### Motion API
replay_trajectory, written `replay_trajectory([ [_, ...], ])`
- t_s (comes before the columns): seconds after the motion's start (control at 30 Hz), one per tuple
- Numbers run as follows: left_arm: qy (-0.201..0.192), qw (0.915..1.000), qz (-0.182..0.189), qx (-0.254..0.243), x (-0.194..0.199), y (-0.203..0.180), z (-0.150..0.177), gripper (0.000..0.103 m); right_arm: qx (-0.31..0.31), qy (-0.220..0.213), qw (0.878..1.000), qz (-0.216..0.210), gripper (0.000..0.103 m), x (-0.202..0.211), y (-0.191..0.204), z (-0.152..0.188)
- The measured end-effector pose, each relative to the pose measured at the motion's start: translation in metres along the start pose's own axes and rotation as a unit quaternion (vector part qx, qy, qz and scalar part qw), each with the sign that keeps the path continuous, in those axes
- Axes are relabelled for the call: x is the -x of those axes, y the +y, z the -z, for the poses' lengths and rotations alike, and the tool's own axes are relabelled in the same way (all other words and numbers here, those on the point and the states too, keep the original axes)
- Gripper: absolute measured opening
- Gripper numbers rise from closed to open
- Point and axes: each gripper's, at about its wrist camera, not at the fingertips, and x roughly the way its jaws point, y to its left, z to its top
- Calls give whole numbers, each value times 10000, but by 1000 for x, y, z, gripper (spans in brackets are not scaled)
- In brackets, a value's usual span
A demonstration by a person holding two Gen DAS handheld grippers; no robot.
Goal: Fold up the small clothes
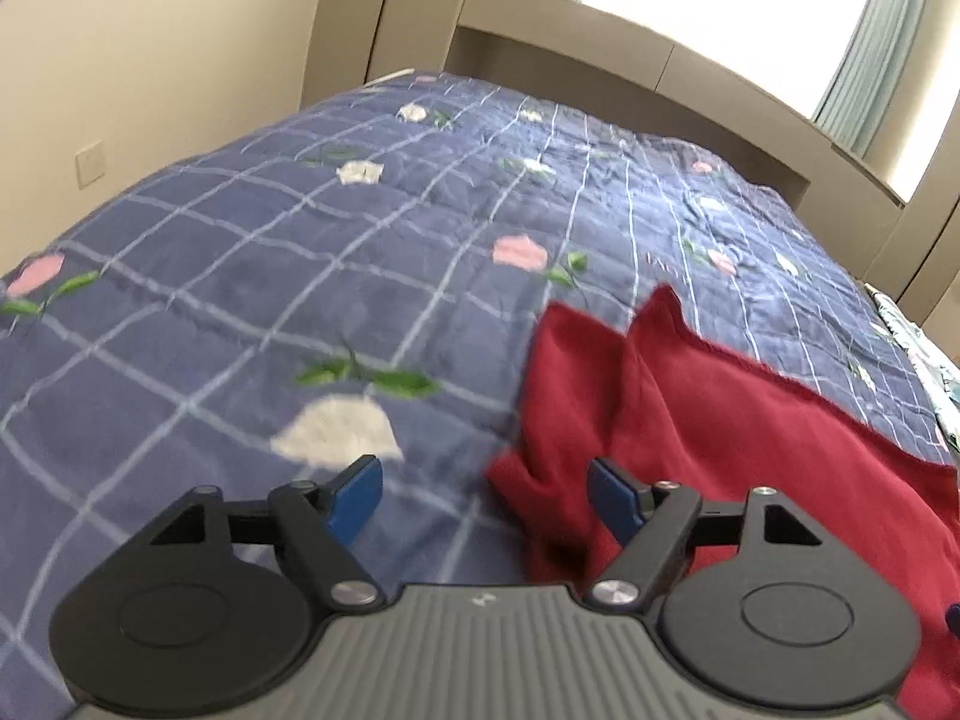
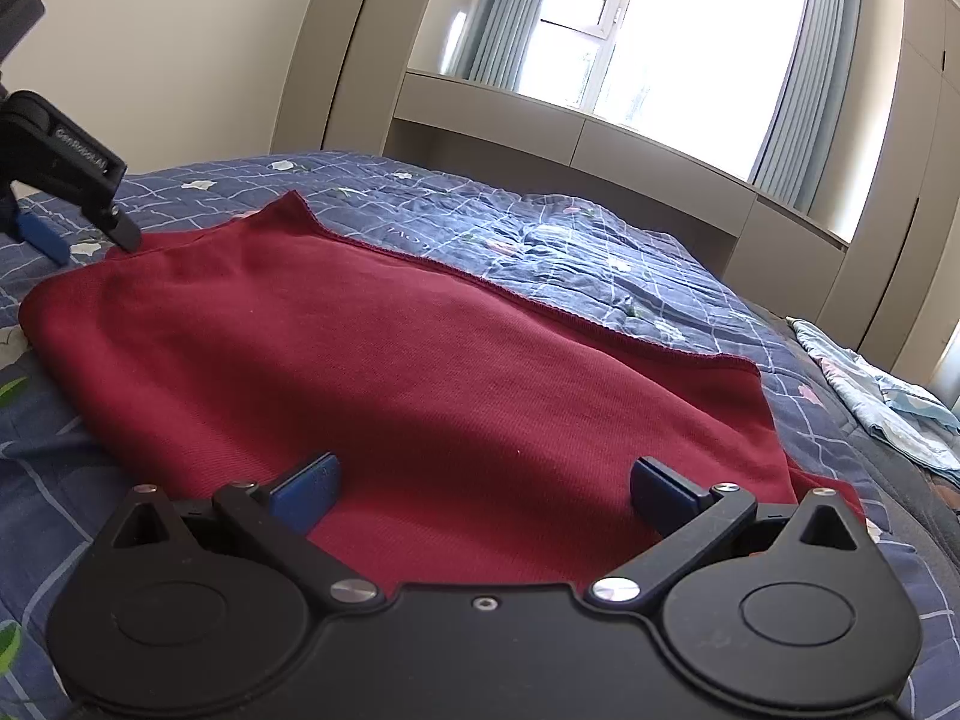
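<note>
A dark red garment (image 2: 390, 360) lies spread flat on the bed, with one corner peaked up at its far left. My right gripper (image 2: 485, 495) hovers open over the garment's near edge, its blue pads wide apart with red cloth below them. My left gripper (image 1: 486, 495) stands open at the garment's left edge (image 1: 720, 450). Its right pad is over the red cloth and its left pad over the quilt, and neither pad presses on anything. In the right wrist view the left gripper (image 2: 84, 240) shows at the far left, by the garment's far corner.
The bed is covered by a blue checked quilt (image 1: 240, 300) with flower patches. A pale blue patterned cloth (image 2: 888, 408) lies at the bed's right side. Beige cabinets and a window ledge (image 2: 570, 132) stand beyond the bed, and a wall (image 1: 150, 60) runs along its left.
</note>
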Motion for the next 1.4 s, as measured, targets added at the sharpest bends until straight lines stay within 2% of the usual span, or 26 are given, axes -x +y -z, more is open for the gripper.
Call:
replay_trajectory([
  [0.1, -2, 9997, 209, -158, -3, 8, -4, 61, 0, -4, 10000, 1, 102, 0, 0, 0],
  [0.27, 83, 9972, 729, -128, -11, 21, -4, 55, 8, -4, 10000, 7, 102, 0, 0, 0],
  [0.3, 131, 9964, 832, -115, -13, 23, -4, 44, 7, -4, 10000, 6, 102, 0, 0, 0],
  [0.33, 192, 9949, 978, -123, -15, 24, -4, 25, 5, -3, 10000, 4, 102, 0, 0, 0],
  [0.37, 263, 9934, 1109, -134, -17, 23, -4, 18, -1, -2, 10000, 0, 102, 0, 0, 0],
  [0.5, 265, 9946, 1000, -94, -9, 17, -4, 10, -2, -4, 10000, 2, 102, 0, 0, 0],
  [0.67, 219, 9928, 844, 817, 6, 25, -8, 8, -4, -4, 10000, -1, 102, 0, 0, 0],
  [0.77, 525, 9923, 556, 978, -13, 26, -7, 8, -4, -3, 10000, 1, 102, 0, 0, 0],
  [0.83, 726, 9893, 536, 1150, -25, 30, -7, 12, -6, -4, 10000, 1, 102, 0, 0, 0],
  [0.9, 689, 9878, 698, 1212, -21, 34, -8, 18, -8, -6, 10000, 1, 102, 0, -1, 0],
  [0.93, 628, 9889, 688, 1156, -16, 35, -8, 35, -10, -6, 10000, 0, 102, 0, -1, 0],
  [0.97, 573, 9905, 644, 1071, -11, 35, -7, 47, -11, -7, 10000, -2, 102, 0, -1, 0],
  [1.0, 539, 9919, 603, 979, -5, 35, -6, 70, -10, -7, 10000, -1, 102, 0, -1, 0],
  [1.03, 501, 9924, 638, 931, 0, 35, -3, 82, -11, -9, 10000, -1, 102, 0, -1, 0],
  [1.1, 426, 9930, 689, 864, 13, 34, 7, 91, -4, -10, 10000, 3, 102, 0, -1, 0],
  [1.23, 524, 9935, 740, 686, 29, 25, 29, 91, 1, -12, 10000, 5, 102, 0, 0, 0],
  [1.4, 434, 9946, 692, 640, 44, 4, 50, 89, 4, -22, 10000, 20, 102, 1, 0, 0],
])
